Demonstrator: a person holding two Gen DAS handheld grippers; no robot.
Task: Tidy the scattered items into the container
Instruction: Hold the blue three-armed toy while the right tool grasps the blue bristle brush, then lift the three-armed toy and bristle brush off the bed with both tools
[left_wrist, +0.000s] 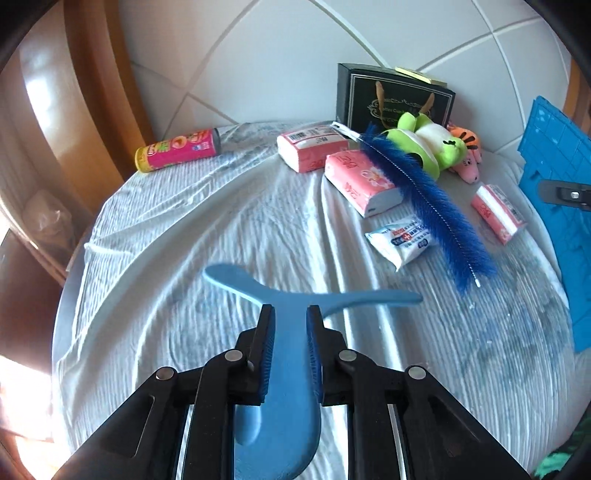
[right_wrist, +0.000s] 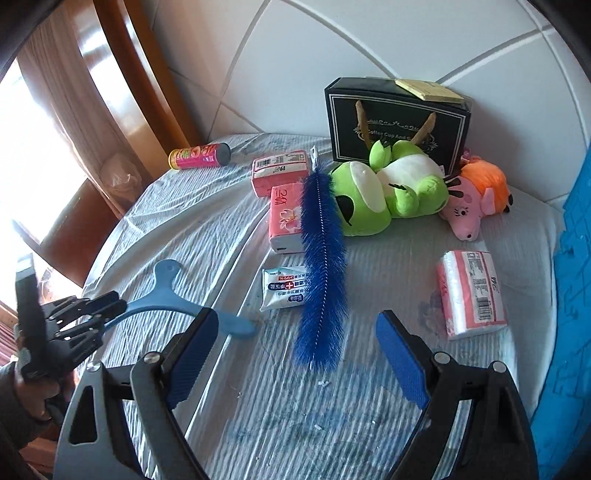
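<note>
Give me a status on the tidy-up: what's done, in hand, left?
Done: nothing visibly put away. In hand: left claw is shut on the light blue plastic tool; right claw is open and empty near the blue bristle brush. Left on the cloth: tissue packs, wipes pack, green plush, pink plush, snack can.

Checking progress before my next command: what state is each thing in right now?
Left tongs: shut on blue hanger.
Right tongs: open, empty.
Blue hanger: gripped, lifted off the cloth.
Blue brush: lying loose, leaning over a tissue pack.
Snack can: on its side.
Green plush: lying against black box.
Wipes packet: flat.
</note>
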